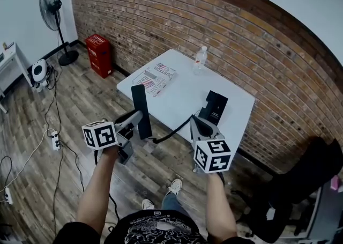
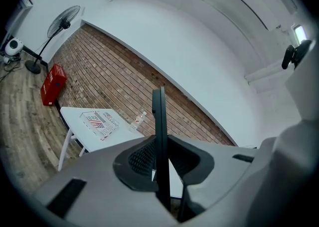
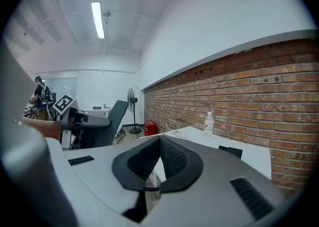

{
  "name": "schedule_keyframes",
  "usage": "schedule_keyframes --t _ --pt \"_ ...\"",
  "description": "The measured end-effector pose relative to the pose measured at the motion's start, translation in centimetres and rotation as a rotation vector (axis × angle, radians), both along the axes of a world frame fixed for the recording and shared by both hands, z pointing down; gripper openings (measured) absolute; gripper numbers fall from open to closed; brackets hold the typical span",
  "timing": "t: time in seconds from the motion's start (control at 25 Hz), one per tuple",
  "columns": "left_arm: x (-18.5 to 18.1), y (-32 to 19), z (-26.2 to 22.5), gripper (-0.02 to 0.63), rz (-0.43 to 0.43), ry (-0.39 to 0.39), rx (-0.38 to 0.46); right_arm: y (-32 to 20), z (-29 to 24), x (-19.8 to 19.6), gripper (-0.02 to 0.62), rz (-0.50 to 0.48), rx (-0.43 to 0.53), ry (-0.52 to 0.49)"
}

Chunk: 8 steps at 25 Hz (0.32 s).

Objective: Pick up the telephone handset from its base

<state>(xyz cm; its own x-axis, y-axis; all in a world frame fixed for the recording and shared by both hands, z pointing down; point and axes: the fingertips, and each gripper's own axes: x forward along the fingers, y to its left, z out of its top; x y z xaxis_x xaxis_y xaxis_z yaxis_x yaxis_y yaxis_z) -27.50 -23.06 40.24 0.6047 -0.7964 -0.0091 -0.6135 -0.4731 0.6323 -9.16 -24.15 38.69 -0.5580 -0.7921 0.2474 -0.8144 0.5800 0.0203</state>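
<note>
My left gripper (image 1: 138, 122) clamps the flat black telephone handset (image 1: 140, 98) upright, clear of its black base (image 1: 213, 108) beyond my closed right gripper (image 1: 201, 126). The pickup looks done; next I hold steady without straining the cord (image 1: 172, 133).

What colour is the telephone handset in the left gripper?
The handset is black; the head view shows it best.

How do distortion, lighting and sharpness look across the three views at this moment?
Head view: fisheye bows the brick wall into an arc, and the light is even. Left gripper view: dark rounded corners, handset sharp. Right gripper view: the ceiling light is the brightest patch, with no motion blur.
</note>
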Motion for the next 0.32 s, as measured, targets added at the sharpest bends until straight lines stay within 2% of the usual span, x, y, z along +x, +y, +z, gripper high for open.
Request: schedule_keyframes --t 0.32 --pt "0.33 -0.33 0.47 0.075 0.017 -0.003 -0.012 -0.01 0.05 0.00 -0.002 0.001 -0.002 0.002"
